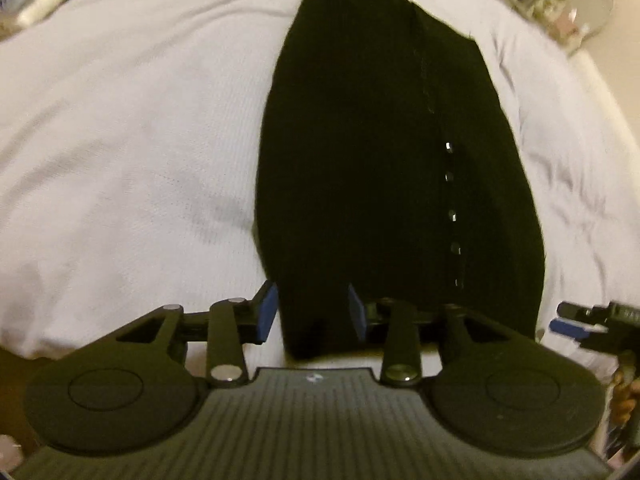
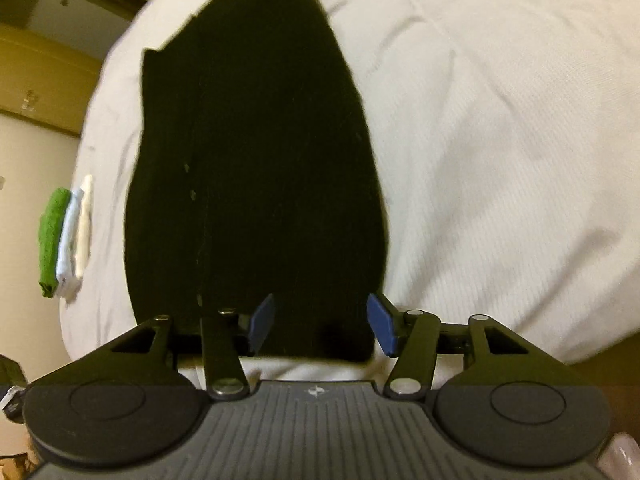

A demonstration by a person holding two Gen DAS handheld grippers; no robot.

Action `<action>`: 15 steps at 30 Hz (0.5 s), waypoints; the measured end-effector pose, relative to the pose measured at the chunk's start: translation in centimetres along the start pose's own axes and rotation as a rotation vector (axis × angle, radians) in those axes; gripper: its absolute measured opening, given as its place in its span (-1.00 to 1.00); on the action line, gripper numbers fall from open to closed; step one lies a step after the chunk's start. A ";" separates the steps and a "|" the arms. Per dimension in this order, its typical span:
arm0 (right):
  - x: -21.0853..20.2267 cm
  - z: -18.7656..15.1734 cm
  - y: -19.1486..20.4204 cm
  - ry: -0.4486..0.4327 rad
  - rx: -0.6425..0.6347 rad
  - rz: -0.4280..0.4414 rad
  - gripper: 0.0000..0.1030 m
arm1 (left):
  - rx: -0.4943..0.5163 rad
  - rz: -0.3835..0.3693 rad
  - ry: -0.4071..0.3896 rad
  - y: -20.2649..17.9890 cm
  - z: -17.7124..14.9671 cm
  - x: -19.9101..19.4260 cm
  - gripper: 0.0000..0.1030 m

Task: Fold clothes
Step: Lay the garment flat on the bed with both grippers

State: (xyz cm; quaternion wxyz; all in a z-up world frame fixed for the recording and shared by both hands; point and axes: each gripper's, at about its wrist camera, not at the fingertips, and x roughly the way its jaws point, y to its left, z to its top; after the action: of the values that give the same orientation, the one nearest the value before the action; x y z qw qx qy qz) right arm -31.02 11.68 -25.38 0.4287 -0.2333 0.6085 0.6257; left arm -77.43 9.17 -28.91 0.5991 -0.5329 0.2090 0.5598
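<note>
Your left tool (image 1: pixel 312 312) and right tool (image 2: pixel 322 326): black linkages, silver pivot screws, blue finger pads (image 2: pixel 382 324), ribbed grey housing

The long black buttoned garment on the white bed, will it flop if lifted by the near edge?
Probably floppy: the long black buttoned garment lies limp and flat on the white bedsheet. Likely light, as thin cloth. Its far end would probably drag, since it stretches far ahead.

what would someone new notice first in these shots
A long black garment, folded narrow, runs down the middle of the white ribbed bedspread. Both open claws, left and right, sit at its near corners. A small stack of green, blue and white folded cloths sits at the bed's edge.
</note>
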 end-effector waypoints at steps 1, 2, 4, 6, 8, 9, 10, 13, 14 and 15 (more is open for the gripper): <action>0.5 -0.2 -0.1 -0.019 -0.009 0.016 0.17 | -0.016 -0.026 -0.014 0.5 0.0 0.4 -0.25; 0.8 -0.1 -0.2 -0.037 -0.016 0.028 0.32 | -0.032 -0.051 -0.027 1.0 -0.1 0.8 -0.25; 1.8 0.0 -0.8 -0.067 -0.031 0.041 0.36 | -0.065 -0.102 -0.054 2.0 -0.2 1.6 -0.21; 3.0 -0.3 -1.4 -0.080 -0.033 0.077 0.36 | -0.097 -0.154 -0.082 3.1 -0.3 2.3 -0.21; 4.1 -0.8 -2.2 -0.099 -0.030 0.119 0.38 | -0.130 -0.205 -0.109 4.1 -0.4 3.1 -0.20; 4.6 -1.0 -2.5 -0.113 -0.032 0.147 0.38 | -0.146 -0.231 -0.122 4.6 -0.4 3.5 -0.27; 4.9 -1.4 -2.7 -0.129 -0.038 0.174 0.36 | -0.145 -0.247 -0.137 4.8 -0.5 3.6 -0.40; 5.1 -2.3 -3.1 -0.169 -0.059 0.255 -0.21 | -0.088 -0.267 -0.187 4.6 -0.8 3.2 -0.83; 5.0 -2.4 -3.2 -0.182 -0.071 0.273 -0.49 | -0.069 -0.274 -0.203 4.6 -0.9 3.0 -0.86; 5.0 -2.6 -3.2 -0.194 -0.084 0.291 -0.61 | -0.050 -0.281 -0.220 4.5 -1.0 2.9 -0.90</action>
State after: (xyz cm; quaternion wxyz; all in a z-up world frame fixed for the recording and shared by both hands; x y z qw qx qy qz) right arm -31.57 10.13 -31.60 0.3803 -0.0988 0.5650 0.7255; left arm -80.30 8.70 -33.50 0.6771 -0.5073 0.0519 0.5305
